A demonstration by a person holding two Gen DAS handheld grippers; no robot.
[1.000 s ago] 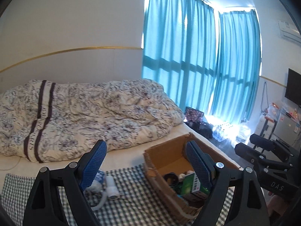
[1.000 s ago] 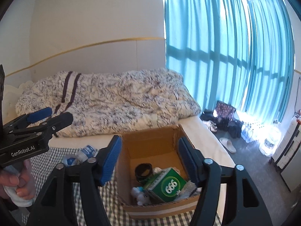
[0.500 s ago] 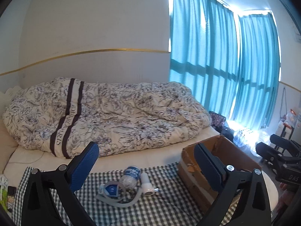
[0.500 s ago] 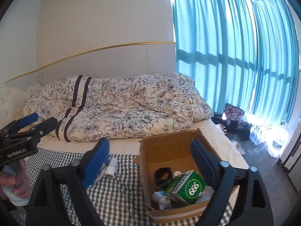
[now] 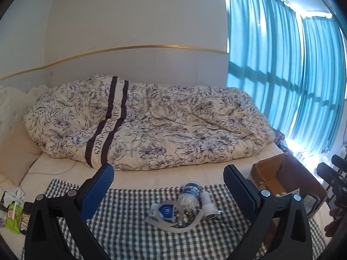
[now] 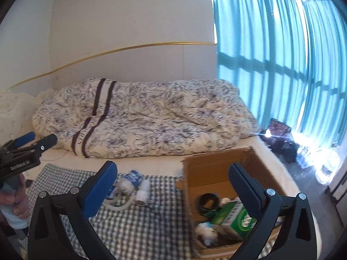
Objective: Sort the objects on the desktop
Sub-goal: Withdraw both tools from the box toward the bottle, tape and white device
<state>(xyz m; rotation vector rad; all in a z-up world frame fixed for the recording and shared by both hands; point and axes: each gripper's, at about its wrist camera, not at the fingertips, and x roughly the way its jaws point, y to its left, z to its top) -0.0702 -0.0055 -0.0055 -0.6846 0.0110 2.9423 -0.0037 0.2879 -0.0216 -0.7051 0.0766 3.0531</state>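
Sorting partway done: cardboard box (image 6: 216,169) already holds green carton (image 6: 235,221), black ring (image 6: 208,201), white bits. Left on checked cloth (image 5: 134,227): water bottle (image 5: 190,194), white cylinder (image 5: 208,204), blue tape measure (image 5: 166,210). Left gripper (image 5: 168,186) wide apart, empty; right gripper (image 6: 173,184) just opened, nothing between fingers.
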